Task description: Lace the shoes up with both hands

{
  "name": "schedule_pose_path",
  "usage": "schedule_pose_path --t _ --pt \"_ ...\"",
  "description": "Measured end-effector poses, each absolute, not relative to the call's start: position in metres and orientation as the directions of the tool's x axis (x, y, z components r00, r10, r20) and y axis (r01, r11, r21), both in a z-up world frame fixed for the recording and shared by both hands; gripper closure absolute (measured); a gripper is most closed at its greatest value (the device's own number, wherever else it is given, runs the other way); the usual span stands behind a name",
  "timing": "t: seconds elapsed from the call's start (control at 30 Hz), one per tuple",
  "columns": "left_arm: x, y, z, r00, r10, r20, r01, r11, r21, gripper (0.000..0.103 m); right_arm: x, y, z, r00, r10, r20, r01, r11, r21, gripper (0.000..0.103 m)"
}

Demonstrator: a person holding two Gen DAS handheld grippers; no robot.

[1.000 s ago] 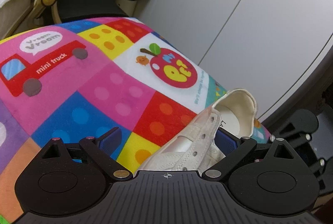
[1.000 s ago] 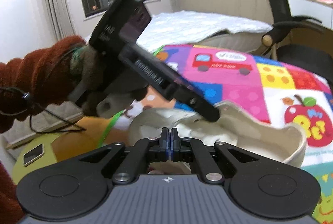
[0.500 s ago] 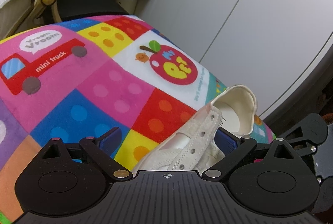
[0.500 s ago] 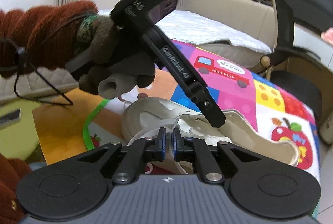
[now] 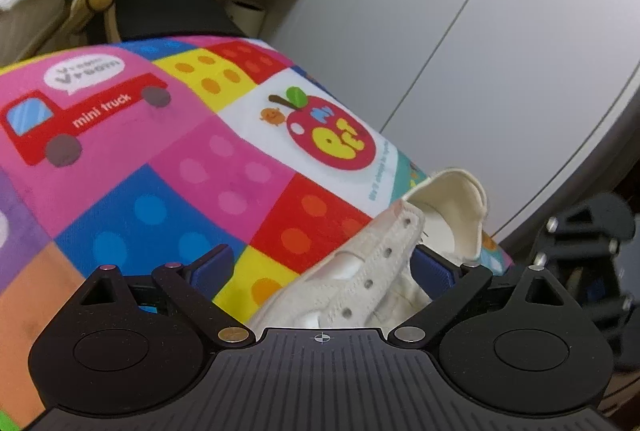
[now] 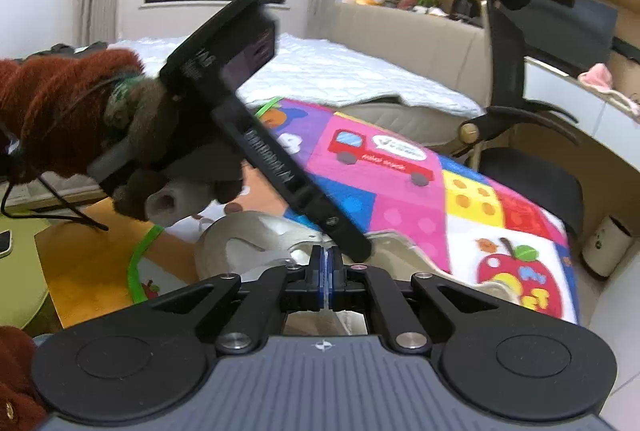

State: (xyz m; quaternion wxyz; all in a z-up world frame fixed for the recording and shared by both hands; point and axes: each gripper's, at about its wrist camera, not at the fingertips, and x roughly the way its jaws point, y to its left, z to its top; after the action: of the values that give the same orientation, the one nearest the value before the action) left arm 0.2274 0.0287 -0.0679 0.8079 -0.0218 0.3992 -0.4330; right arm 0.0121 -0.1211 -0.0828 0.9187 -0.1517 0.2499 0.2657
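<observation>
A white canvas shoe [image 5: 380, 263] lies on a colourful play mat [image 5: 200, 171], heel away from me. My left gripper [image 5: 320, 267] is open wide around its eyelet flap: the right pad sits by the shoe's opening, the left pad stands clear over the mat. In the right wrist view a gloved hand with a rust-red sleeve [image 6: 60, 111] holds that gripper, and one of its fingers [image 6: 352, 243] dips into the shoe [image 6: 256, 251]. My right gripper [image 6: 327, 263] is shut just in front of the shoe. Whether a lace is pinched between its pads I cannot tell.
White cabinet doors [image 5: 480, 31] rise behind the mat. An office chair [image 6: 520, 91] stands at the mat's far side, a bed [image 6: 340, 71] beyond it, and a small white bin [image 6: 608, 247] on the floor at the right. The right gripper [image 5: 588, 243] shows blurred in the left wrist view.
The right gripper's pads parted a little half a second ago and are together again. The right view has tilted and turned. The left gripper has stayed around the shoe.
</observation>
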Motion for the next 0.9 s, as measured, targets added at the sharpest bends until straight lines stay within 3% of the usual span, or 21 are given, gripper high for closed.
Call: schedule_pose_path --t 0.17,0.33,0.43,0.6,0.9 --pt "0.208 0.049 -0.059 0.384 -0.682 -0.622 0.663 0.672 -0.328 0.005 0.008 -0.146 -0.073 0.766 0.376 -0.521 -0.496 0.862 -0.106 0.102" --pt "0.194 0.065 -0.057 0.416 -0.646 -0.640 0.638 0.709 -0.301 0.005 0.020 -0.178 -0.069 0.781 0.358 -0.512 -0.400 0.916 0.029 0.102" --pt "0.181 0.059 -0.056 0.473 -0.588 -0.657 0.650 0.736 -0.191 0.005 0.024 -0.192 -0.071 0.783 0.356 -0.511 -0.365 0.927 0.086 0.102" --pt "0.165 0.042 -0.039 0.540 -0.562 -0.626 0.692 0.720 -0.049 0.005 0.023 -0.195 -0.072 0.787 0.355 -0.505 -0.368 0.926 0.077 0.101" --pt "0.173 -0.003 -0.027 0.504 -0.578 -0.641 0.763 0.647 0.017 0.005 0.024 -0.198 -0.079 0.777 0.369 -0.510 -0.385 0.920 0.078 0.101"
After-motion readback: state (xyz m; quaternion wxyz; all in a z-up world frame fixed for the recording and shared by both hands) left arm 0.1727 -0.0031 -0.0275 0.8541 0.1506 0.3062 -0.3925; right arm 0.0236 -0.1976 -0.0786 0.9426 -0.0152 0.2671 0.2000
